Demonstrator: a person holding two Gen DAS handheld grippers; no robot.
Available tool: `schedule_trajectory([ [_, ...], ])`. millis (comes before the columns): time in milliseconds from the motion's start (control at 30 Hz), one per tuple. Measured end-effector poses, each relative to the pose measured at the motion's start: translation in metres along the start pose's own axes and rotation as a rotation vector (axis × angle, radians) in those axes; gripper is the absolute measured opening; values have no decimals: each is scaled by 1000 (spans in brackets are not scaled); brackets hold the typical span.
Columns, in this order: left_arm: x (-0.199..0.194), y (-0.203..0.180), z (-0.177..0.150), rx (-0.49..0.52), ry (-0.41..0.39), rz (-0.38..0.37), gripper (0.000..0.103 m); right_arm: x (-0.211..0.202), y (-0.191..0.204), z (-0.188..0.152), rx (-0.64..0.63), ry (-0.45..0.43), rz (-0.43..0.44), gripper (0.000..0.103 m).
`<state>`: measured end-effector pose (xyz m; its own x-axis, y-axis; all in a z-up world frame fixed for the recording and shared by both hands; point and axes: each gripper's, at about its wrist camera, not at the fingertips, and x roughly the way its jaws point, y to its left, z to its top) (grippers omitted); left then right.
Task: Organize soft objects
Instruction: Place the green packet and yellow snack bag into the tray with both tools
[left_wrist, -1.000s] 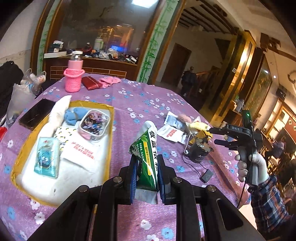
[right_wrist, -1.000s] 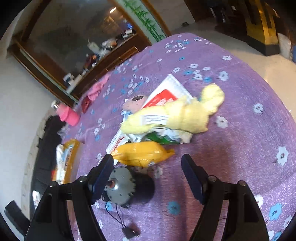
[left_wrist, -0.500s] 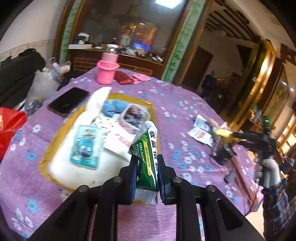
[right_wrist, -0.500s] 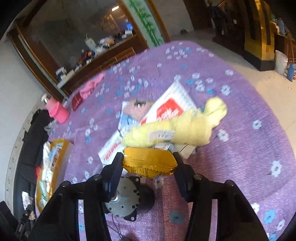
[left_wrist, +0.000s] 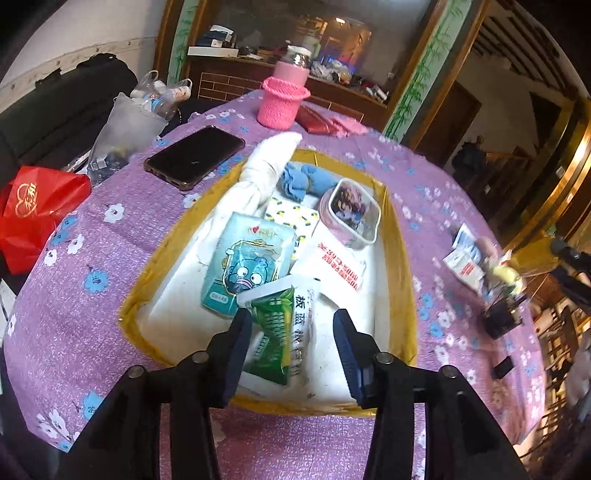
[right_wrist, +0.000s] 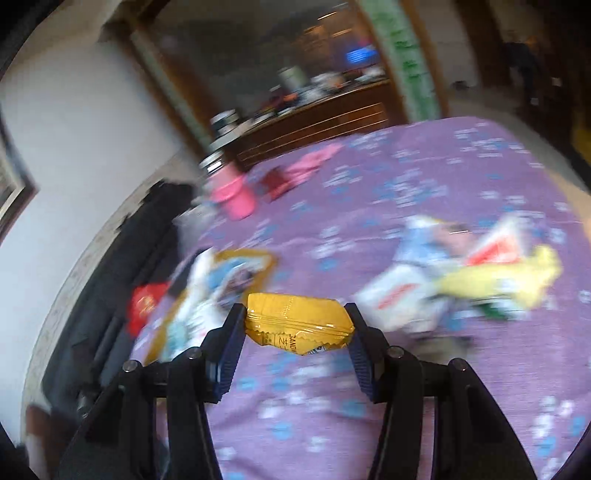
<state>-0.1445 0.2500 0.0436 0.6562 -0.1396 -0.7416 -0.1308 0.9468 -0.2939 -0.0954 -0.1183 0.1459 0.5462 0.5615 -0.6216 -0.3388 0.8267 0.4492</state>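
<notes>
In the left wrist view, my left gripper (left_wrist: 291, 338) is open over the near end of the yellow-rimmed white tray (left_wrist: 400, 295). The green and white packet (left_wrist: 282, 332) lies loose between its fingers on the tray. The tray also holds a blue cartoon packet (left_wrist: 249, 267), a white cloth (left_wrist: 264, 170), a blue cloth (left_wrist: 304, 179) and a pink pouch (left_wrist: 351, 210). In the right wrist view, my right gripper (right_wrist: 297, 325) is shut on a yellow snack packet (right_wrist: 297, 319), held above the purple tablecloth. The tray (right_wrist: 266, 260) lies to its left.
A black phone (left_wrist: 194, 155), a pink cup (left_wrist: 282, 99) and a red bag (left_wrist: 35, 206) lie around the tray. A yellow cloth (right_wrist: 502, 280) and white packets (right_wrist: 399, 291) are heaped on the right. A dark motor (left_wrist: 502, 317) stands near that heap.
My left gripper moved over the tray and opened, letting go of the green packet. My right gripper shut on the yellow packet, lifted it and swung left toward the tray.
</notes>
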Motion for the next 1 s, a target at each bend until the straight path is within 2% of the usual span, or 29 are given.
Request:
schedule_trajectory([
  [67,-7,5,0,-18,-18,-23,55,24,32,-2,-40,51,78,52],
  [267,-36,24,7,-108,-118,-78,55,82,110,-21,-147,124,213,52],
  [300,-40,27,8,-118,-135,-81,55,94,123,-27,-181,130,211,53],
  [367,-49,33,9,-136,-161,-87,55,118,143,-44,-274,149,155,54],
  [500,-54,46,11,-145,-166,-86,55,154,148,-83,-351,332,123,57],
  [533,-54,49,11,-147,-169,-86,55,154,147,-89,-358,353,125,57],
  [667,-53,58,10,-153,-179,-96,55,133,144,-85,-357,317,145,64],
  [767,-49,59,9,-160,-178,-111,55,117,150,-76,-382,292,143,64],
  [833,-48,58,9,-157,-177,-111,55,114,163,-79,-448,305,104,57],
  [867,-48,58,9,-158,-177,-111,55,118,169,-83,-470,330,94,45],
  [900,-48,58,9,-159,-178,-111,55,126,173,-86,-478,355,84,36],
  [1000,-48,57,8,-159,-182,-104,55,158,177,-102,-486,439,23,36],
])
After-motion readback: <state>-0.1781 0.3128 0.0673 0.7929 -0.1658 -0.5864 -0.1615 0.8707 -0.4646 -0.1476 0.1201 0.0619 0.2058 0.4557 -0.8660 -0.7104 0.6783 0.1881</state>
